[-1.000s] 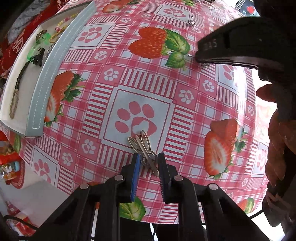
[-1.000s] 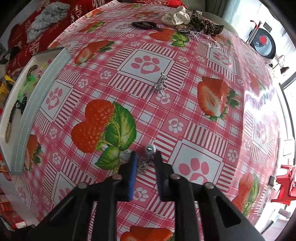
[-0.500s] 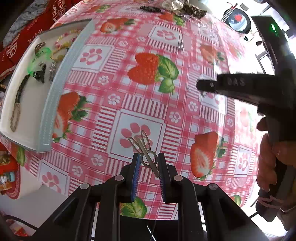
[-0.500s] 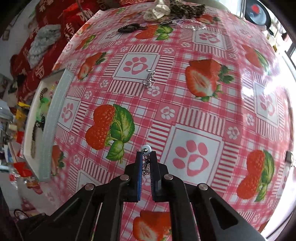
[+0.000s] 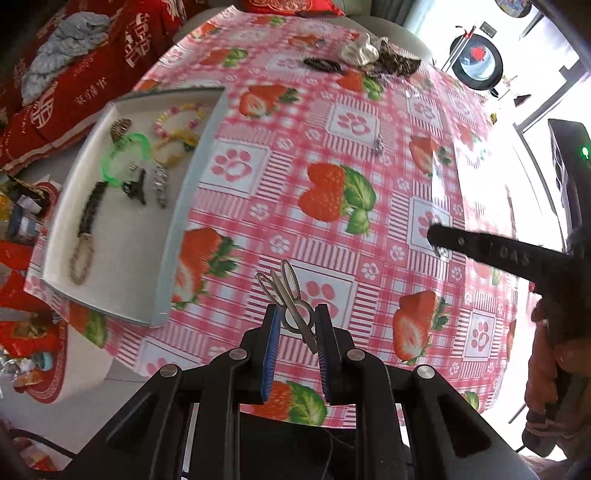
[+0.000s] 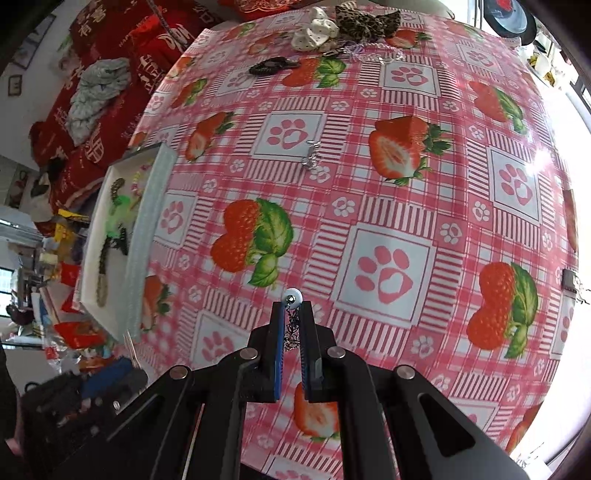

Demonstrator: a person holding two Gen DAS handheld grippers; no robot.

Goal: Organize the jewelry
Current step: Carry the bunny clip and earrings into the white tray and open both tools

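My left gripper (image 5: 295,325) is shut on a silver metal hair clip (image 5: 286,291) and holds it above the strawberry tablecloth. My right gripper (image 6: 291,317) is shut on a pearl earring with a silver chain (image 6: 292,298), lifted off the cloth; it also shows in the left wrist view (image 5: 480,251) at right. The white jewelry tray (image 5: 177,221) lies at the left with a green bracelet (image 5: 125,155), bead bracelets, a black clip and a dark chain inside; it also shows in the right wrist view (image 6: 144,236). A small silver earring (image 6: 312,157) lies on the cloth.
At the far table edge lie a black hair tie (image 6: 271,66), a white scrunchie (image 6: 314,31), a leopard-print scrunchie (image 6: 369,22) and a clear bead chain (image 6: 373,55). Red cushions (image 5: 74,74) sit beyond the tray.
Both grippers have risen away from the tablecloth with their items. The right gripper closed tighter on the earring and lifted it. The tray has come further into the left view.
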